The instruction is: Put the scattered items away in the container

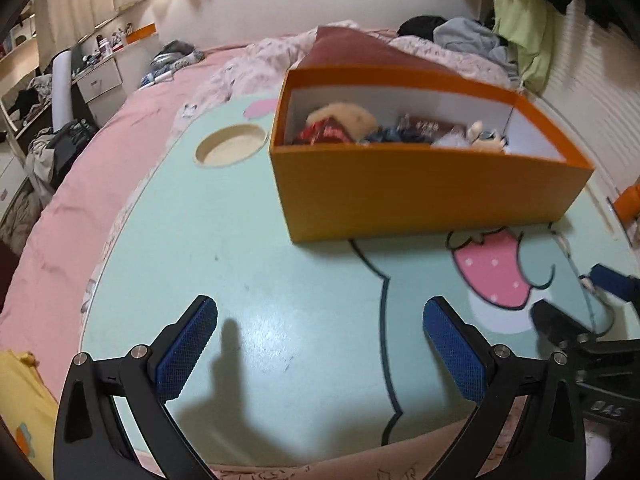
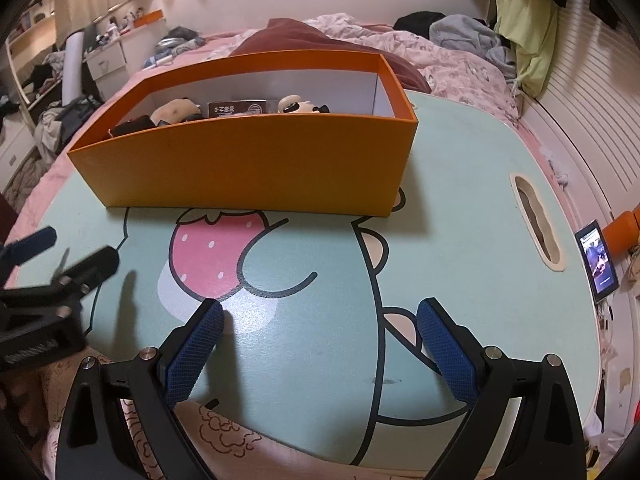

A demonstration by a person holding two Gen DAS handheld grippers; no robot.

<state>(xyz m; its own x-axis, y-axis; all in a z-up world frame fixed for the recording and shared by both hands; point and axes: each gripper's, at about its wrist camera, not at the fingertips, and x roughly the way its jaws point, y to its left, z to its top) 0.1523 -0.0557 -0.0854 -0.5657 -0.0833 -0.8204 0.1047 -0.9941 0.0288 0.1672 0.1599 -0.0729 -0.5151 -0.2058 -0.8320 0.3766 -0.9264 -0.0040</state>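
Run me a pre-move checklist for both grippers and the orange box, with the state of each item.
1. Left gripper jaws open, holding nothing: ok.
2. Right gripper jaws open, holding nothing: ok.
3. Orange cardboard box upright on the mint cartoon-print table: ok.
4. Items already inside box, including panda plush toy: ok.
5. Loose items left on tabletop: none visible in either view; ok.
6. Space behind box: cannot tell.

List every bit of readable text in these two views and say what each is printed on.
"DAS": partial white letters on the right gripper's black body, seen in the left wrist view; the rest is cut off.
Dark packet in the orange box: white characters, too blurred to read.
Left gripper's body: embossed lettering, blurred.
Phone: screen too small to read.
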